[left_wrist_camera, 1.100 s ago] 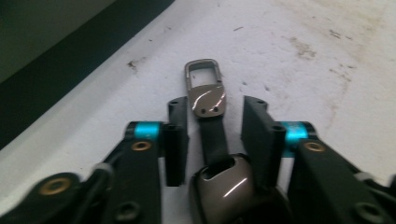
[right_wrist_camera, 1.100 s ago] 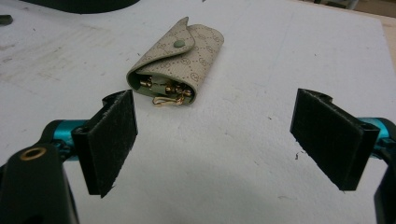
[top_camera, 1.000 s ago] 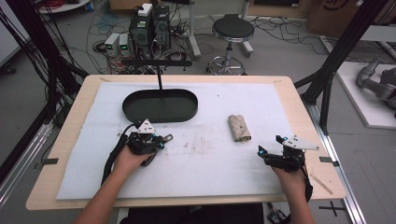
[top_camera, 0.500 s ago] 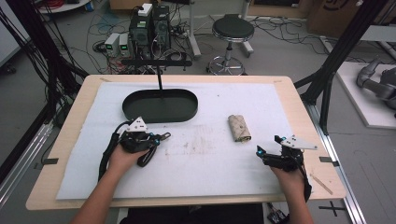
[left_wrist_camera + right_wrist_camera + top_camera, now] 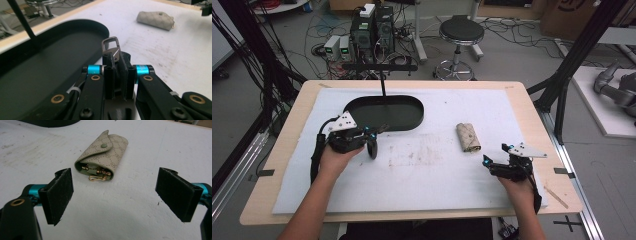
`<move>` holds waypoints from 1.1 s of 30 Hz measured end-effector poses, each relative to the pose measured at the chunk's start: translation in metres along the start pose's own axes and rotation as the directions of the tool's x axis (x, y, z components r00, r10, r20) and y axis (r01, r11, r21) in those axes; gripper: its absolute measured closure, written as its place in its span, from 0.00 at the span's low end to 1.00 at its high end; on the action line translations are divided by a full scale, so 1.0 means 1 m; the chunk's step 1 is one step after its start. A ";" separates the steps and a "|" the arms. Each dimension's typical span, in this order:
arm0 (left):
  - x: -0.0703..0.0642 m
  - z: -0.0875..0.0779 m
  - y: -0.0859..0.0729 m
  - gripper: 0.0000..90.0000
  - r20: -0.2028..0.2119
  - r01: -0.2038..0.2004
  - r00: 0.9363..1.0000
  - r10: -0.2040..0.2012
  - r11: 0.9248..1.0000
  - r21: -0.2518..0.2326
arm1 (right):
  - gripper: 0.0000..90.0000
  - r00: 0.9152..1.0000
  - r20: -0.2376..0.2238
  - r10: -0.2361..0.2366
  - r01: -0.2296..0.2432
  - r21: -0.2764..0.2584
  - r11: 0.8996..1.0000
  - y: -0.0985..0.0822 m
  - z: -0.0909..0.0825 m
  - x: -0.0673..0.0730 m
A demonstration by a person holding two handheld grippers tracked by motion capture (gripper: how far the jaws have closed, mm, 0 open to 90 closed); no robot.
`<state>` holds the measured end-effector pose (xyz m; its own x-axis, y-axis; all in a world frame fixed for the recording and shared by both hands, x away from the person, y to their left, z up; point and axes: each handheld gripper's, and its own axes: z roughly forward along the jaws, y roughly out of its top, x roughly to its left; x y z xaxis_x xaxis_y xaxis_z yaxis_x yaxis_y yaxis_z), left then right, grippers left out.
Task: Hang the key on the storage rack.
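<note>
Gripping a metal clasp (image 5: 111,47), left gripper (image 5: 116,67) fingers, right gripper (image 5: 113,195) fingers wide, monogram key pouch (image 5: 103,152).

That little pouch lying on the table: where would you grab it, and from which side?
Grip the pouch across its two long folded sides, coming from its open end, where the open right gripper already faces it. It lies flat, and the gold clips poke out there.

Key pouch (image 5: 103,152): beige, monogram-patterned, green snap, gold clasp at its mouth. Tray (image 5: 384,112): black, oval. Carabiner clip (image 5: 111,47): dull grey metal. Table cover (image 5: 432,170): white, brown-smudged. Left gripper (image 5: 116,72) and right gripper (image 5: 113,192): black jaws, blue collars
</note>
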<state>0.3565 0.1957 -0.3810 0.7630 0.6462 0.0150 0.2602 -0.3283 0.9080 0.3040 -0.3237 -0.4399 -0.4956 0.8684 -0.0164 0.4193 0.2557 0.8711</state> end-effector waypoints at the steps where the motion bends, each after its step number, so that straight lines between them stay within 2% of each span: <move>1: 0.001 -0.002 0.004 0.92 -0.004 -0.002 1.000 0.002 1.000 -0.006 | 0.17 1.000 0.000 -0.001 0.001 0.002 1.000 0.000 0.001 0.000; 5: 0.008 -0.006 0.021 0.93 -0.025 -0.013 1.000 0.012 0.999 -0.035 | 0.17 1.000 -0.004 -0.005 0.005 0.008 1.000 0.000 0.003 0.000; 12: 0.023 -0.009 0.046 0.94 -0.073 -0.039 0.997 0.036 0.998 -0.039 | 0.17 1.000 -0.001 0.001 -0.001 0.010 1.000 0.000 0.003 0.000; 17: 0.036 -0.013 0.060 0.97 -0.106 -0.036 0.994 0.030 0.998 -0.054 | 0.17 1.000 0.000 0.003 -0.003 0.010 1.000 0.000 0.003 -0.001; 22: 0.046 -0.012 0.069 0.97 -0.120 -0.035 0.992 0.029 0.998 -0.055 | 0.17 1.000 -0.001 0.005 -0.005 0.012 1.000 0.000 0.004 -0.001; 30: 0.062 -0.011 0.087 0.97 -0.172 -0.033 0.985 0.021 0.997 -0.071 | 0.17 1.000 0.000 0.007 -0.007 0.016 1.000 -0.001 0.005 -0.002; 33: 0.069 -0.010 0.095 0.97 -0.197 -0.043 0.980 0.031 0.997 -0.061 | 0.17 1.000 0.000 0.011 -0.011 0.016 1.000 -0.001 0.005 -0.002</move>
<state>0.4279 0.2154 -0.2893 0.6391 0.7589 0.1248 0.1907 -0.3136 0.9302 0.3083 -0.3237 -0.4431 -0.4910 0.8711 -0.0067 0.4369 0.2529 0.8632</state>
